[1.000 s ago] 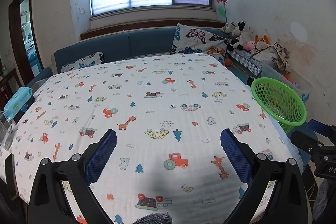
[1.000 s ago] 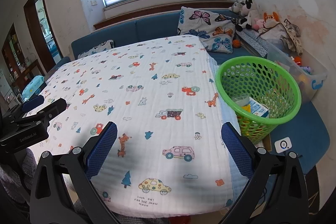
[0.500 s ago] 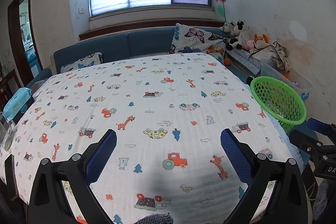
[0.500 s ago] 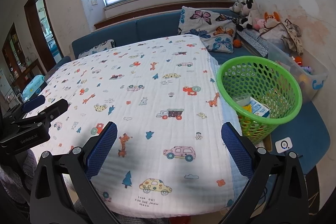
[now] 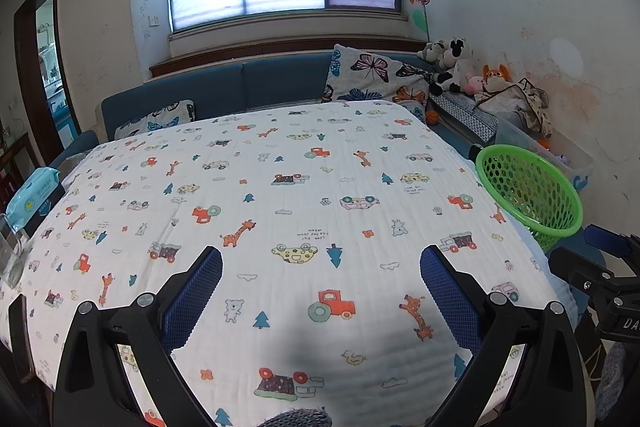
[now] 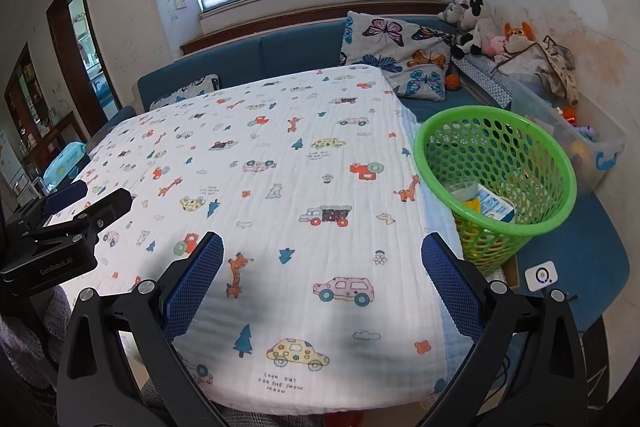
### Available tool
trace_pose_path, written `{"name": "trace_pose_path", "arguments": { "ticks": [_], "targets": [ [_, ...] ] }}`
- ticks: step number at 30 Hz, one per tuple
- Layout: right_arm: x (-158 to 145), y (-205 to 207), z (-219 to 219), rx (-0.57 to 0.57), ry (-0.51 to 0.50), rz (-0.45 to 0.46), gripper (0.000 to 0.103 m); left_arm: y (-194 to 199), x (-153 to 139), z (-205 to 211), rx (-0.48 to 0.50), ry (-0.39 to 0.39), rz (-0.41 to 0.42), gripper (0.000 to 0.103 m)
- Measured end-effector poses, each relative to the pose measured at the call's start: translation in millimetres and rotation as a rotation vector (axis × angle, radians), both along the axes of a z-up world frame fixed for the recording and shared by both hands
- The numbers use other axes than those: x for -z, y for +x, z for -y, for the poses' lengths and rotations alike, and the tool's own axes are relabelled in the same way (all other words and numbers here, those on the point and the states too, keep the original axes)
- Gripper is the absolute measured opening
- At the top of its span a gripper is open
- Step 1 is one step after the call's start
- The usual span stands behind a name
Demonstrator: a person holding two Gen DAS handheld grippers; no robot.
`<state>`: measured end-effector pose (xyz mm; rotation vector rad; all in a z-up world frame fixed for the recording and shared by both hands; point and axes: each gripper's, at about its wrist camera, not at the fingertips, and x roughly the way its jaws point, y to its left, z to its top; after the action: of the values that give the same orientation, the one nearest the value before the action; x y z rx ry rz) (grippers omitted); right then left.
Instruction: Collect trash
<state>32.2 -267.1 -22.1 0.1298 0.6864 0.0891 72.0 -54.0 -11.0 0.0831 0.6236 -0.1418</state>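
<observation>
Patterned tablecloth [image 5: 304,187] lies unchanged beside green basket [image 6: 496,171]; left gripper [image 5: 320,271] and right gripper [image 6: 322,267] stay spread wide, empty

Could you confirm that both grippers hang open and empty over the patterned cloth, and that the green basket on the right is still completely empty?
Not quite: the green basket is not empty. The right wrist view shows a milk carton and a clear cup inside it. The rest holds: the left gripper and right gripper are open and empty over the patterned cloth.
</observation>
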Motion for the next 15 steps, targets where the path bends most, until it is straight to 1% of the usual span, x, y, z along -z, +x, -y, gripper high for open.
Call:
{"name": "trace_pose_path", "arguments": {
  "ticks": [15],
  "targets": [
    [0.9, -0.7, -2.0, 0.000, 0.002, 0.000, 0.098, -0.8, 0.6, -0.5, -0.001, -0.010, -0.002, 0.096]
  ]
}}
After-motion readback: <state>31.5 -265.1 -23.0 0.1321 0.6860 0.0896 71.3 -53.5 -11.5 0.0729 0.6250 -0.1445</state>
